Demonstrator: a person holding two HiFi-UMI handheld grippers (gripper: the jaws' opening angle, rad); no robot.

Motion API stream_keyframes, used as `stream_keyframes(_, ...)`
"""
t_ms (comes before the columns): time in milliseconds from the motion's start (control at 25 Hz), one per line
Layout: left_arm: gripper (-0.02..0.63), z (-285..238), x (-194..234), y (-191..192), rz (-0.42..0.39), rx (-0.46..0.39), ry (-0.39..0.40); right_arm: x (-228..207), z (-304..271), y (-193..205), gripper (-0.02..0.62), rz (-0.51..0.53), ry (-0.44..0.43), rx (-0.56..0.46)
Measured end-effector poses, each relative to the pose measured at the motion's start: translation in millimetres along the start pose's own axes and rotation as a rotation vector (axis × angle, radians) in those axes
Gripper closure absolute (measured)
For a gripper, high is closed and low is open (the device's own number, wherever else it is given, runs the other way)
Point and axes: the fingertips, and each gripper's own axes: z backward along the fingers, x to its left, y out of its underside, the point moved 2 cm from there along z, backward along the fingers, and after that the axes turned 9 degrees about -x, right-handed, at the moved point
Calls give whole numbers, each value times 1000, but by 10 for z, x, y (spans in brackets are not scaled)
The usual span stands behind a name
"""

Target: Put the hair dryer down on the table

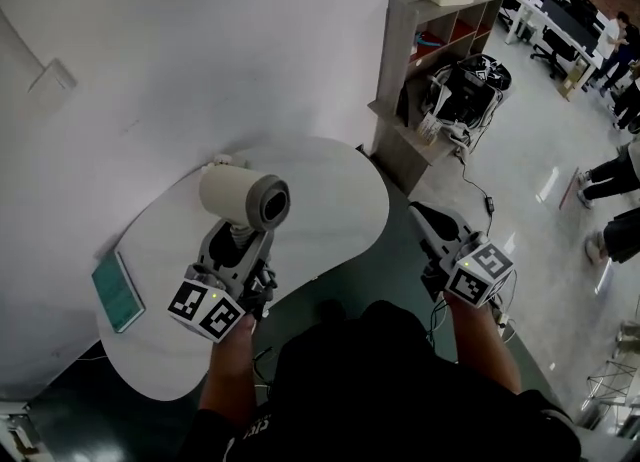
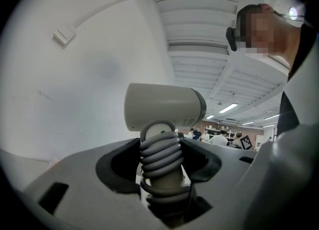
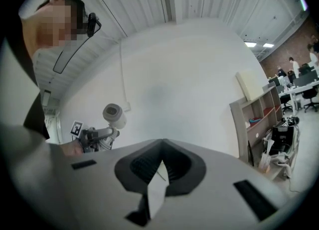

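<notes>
A beige hair dryer [image 1: 243, 195] stands upright in my left gripper [image 1: 232, 242], its barrel pointing right, held above the white rounded table [image 1: 335, 212]. In the left gripper view the jaws are shut on the dryer's handle [image 2: 160, 157], which has a grey cord wound round it, and the barrel [image 2: 164, 107] sits above them. My right gripper [image 1: 432, 225] hangs off the table's right edge, over the floor. Its jaws [image 3: 158, 170] meet at the tips and hold nothing. From the right gripper view the hair dryer [image 3: 113, 115] shows small at the left.
A teal flat device [image 1: 117, 291] lies on the table's left part. The table stands against a white wall. A grey shelf unit [image 1: 440, 45] and a heap of gear with cables [image 1: 462, 90] stand to the right. People and desks are at the far right.
</notes>
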Motion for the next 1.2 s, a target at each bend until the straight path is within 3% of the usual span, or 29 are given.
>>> stream_keyframes(400, 370, -387, 422, 264, 35, 32, -45, -349, -412, 170, 589, -24, -20, 86)
stream_keyframes(1200, 370, -1108, 1063, 1547, 88, 311, -78, -739, -985, 625, 589, -72, -75, 211)
